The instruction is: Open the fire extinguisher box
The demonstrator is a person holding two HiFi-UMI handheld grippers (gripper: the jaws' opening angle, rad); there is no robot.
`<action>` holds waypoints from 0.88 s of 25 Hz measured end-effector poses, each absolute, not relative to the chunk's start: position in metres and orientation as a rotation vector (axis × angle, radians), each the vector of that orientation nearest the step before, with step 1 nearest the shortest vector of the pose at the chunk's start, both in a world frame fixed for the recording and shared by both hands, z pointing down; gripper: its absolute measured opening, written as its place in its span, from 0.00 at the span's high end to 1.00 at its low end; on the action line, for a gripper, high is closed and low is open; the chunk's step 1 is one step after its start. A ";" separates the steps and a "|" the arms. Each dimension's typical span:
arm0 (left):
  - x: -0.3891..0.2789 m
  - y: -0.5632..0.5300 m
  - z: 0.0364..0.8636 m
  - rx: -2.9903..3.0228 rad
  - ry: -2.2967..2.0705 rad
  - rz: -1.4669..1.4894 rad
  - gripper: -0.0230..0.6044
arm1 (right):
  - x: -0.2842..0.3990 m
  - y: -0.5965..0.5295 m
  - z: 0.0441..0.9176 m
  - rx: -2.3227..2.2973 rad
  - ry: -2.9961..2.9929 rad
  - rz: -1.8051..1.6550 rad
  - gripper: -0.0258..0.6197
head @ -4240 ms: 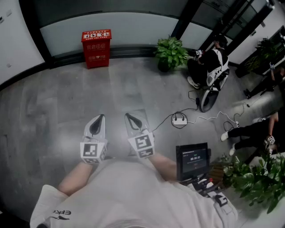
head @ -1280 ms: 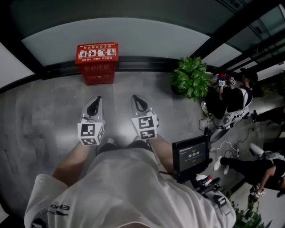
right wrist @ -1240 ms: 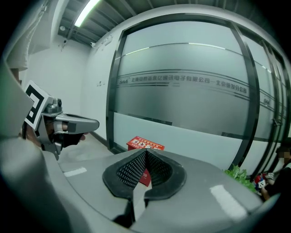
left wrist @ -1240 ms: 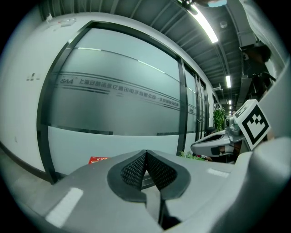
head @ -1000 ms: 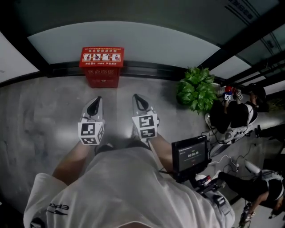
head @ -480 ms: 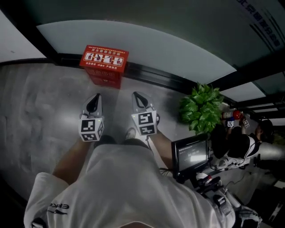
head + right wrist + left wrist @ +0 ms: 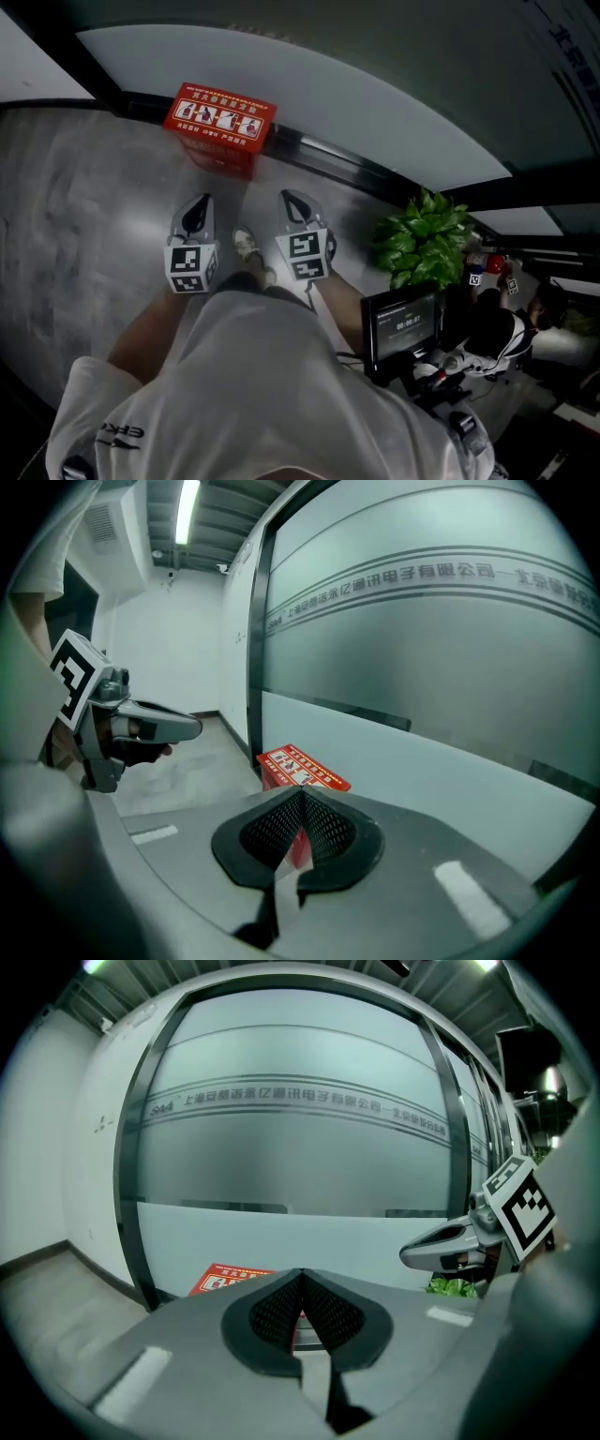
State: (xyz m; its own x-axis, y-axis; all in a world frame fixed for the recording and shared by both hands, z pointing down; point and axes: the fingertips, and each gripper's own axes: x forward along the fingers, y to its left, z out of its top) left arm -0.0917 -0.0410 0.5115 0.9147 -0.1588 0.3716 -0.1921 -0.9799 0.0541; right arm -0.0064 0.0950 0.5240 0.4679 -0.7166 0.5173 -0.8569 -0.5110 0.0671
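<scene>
Fire extinguisher box (image 7: 220,117): red, with a white pictogram label on its top; it stands on the grey floor (image 7: 84,216) against the foot of the frosted glass wall (image 7: 375,103), with its lid down.
Left tongs (image 7: 203,200): jaws pressed together with nothing between them; held over the floor, tips pointing toward the box but well short of it.
Right tongs (image 7: 287,196): jaws also closed and empty; held beside the left tongs and apart from them, aimed at the same box.
Left gripper view: the red box shows just beyond the closed tips, partly hidden behind them; the right tongs appear at the right edge.
Right gripper view: the box lies ahead of the tips, at the base of the glass; the left tongs show at the left.
Shoe (image 7: 248,246): one light shoe of the person shows on the floor between the two tongs.
Potted plant (image 7: 427,239): green, on the floor to the right of the box, well apart from it.
Screen (image 7: 405,323): small, dark, on the rig at the person's right side.
</scene>
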 end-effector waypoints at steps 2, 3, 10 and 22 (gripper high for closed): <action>-0.076 -0.047 0.519 2.960 -0.285 0.591 0.96 | 0.009 0.086 0.530 2.351 -1.348 0.639 0.94; -0.068 -0.050 0.522 2.952 -0.291 0.600 0.96 | 0.016 0.080 0.532 2.327 -1.357 0.643 0.94; -0.026 -0.095 0.550 2.891 -0.396 0.626 0.96 | 0.057 0.021 0.545 2.130 -1.440 0.575 0.94; -0.032 -0.157 0.579 2.647 -0.982 0.599 0.96 | 0.084 -0.088 0.573 1.715 -1.792 0.419 0.94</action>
